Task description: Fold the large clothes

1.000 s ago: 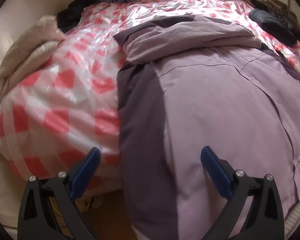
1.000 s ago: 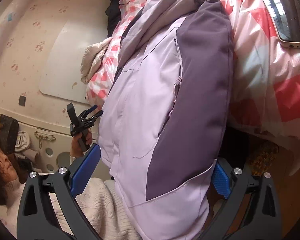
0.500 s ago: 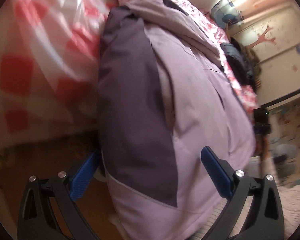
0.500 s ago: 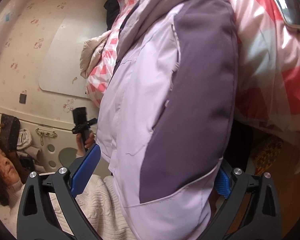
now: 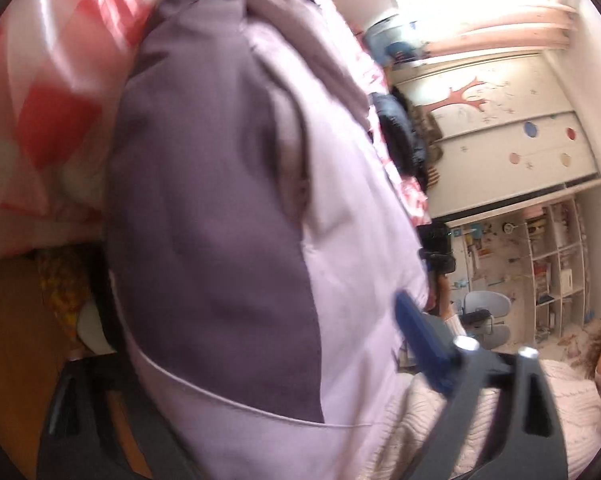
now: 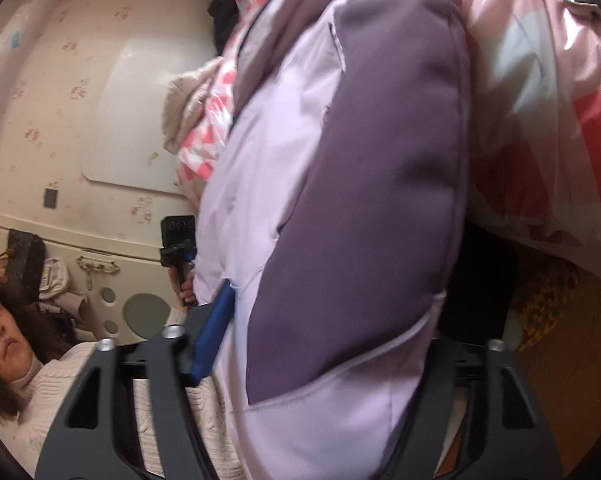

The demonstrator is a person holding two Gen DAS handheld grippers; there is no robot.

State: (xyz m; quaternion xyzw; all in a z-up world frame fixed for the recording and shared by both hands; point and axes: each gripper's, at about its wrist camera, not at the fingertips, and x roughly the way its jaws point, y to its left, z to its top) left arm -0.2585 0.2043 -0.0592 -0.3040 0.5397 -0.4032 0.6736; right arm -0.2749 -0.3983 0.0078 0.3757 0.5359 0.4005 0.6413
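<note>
A large padded jacket (image 5: pixel 340 240), pale lilac with dark purple side panels, lies on a bed and hangs over its near edge; it also fills the right wrist view (image 6: pixel 284 184). My left gripper (image 5: pixel 260 344) is open, its jaws on either side of the jacket's bottom left corner; the left finger is hidden behind the fabric. My right gripper (image 6: pixel 332 340) is open around the bottom right corner, its right finger hidden by the hem. Each gripper shows in the other's view, held in a hand beside the hem: the right one (image 5: pixel 436 248), the left one (image 6: pixel 180 256).
The bed has a red and white checked plastic cover (image 5: pixel 52 112). A beige garment (image 6: pixel 188 100) and dark clothes (image 5: pixel 400 136) lie further back. The person in a white sweater (image 6: pixel 44 392) is close below. Wooden floor (image 5: pixel 8 340) and a yellow patterned item (image 6: pixel 548 300) lie under the bed edge.
Both grippers have moved closer onto the jacket's hem, which now sits deeper between the jaws. The left view has swung to the right, bringing the room's shelves into sight.
</note>
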